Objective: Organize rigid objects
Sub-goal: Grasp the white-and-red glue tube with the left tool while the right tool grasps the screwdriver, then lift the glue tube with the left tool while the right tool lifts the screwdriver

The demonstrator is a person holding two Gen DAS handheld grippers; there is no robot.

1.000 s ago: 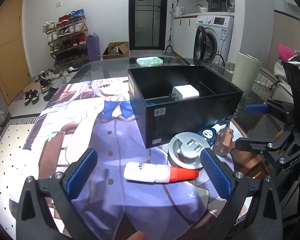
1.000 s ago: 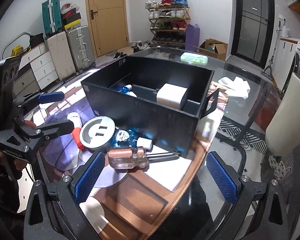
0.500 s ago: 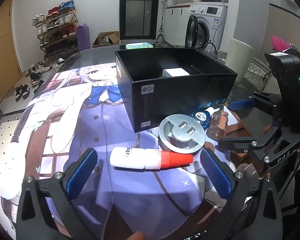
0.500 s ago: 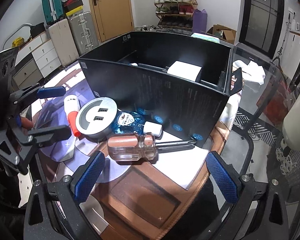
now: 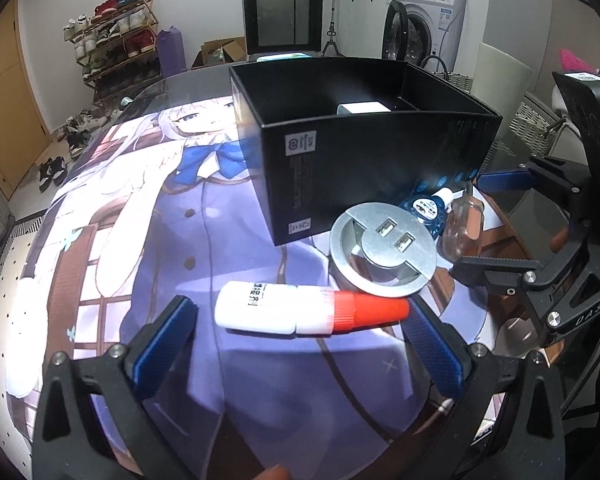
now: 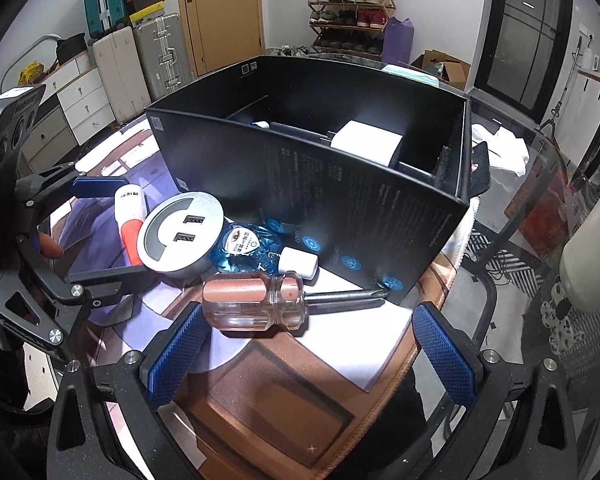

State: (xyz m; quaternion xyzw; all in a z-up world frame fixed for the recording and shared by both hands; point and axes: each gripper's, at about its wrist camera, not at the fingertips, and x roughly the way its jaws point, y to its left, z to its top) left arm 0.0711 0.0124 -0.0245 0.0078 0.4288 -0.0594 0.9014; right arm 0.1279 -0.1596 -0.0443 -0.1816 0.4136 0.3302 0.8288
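A white tube with a red cap (image 5: pixel 308 314) lies on the printed mat, between the blue pads of my open left gripper (image 5: pixel 300 320). A screwdriver with a clear handle (image 6: pixel 260 300) lies in front of the black divided box (image 6: pixel 340 200), and my open right gripper (image 6: pixel 306 344) straddles its handle. Behind them sit a round silver USB socket (image 5: pixel 384 246) and a blue eye-drop packet with a white cap (image 6: pixel 256 250). A white charger (image 6: pixel 368 142) rests inside the box. Each gripper shows in the other's view: the right gripper (image 5: pixel 496 224), the left gripper (image 6: pixel 100 228).
The box stands on a glass table (image 6: pixel 540 184) covered by an anime-print mat (image 5: pixel 160 220). A green case (image 5: pixel 284 57) lies behind the box. White cloth (image 6: pixel 500 148) lies on the glass to the right. A washing machine, shoe rack and suitcases stand around the room.
Both grippers have come lower and closer: the left one now brackets the tube, the right one now brackets the screwdriver handle. No object has moved.
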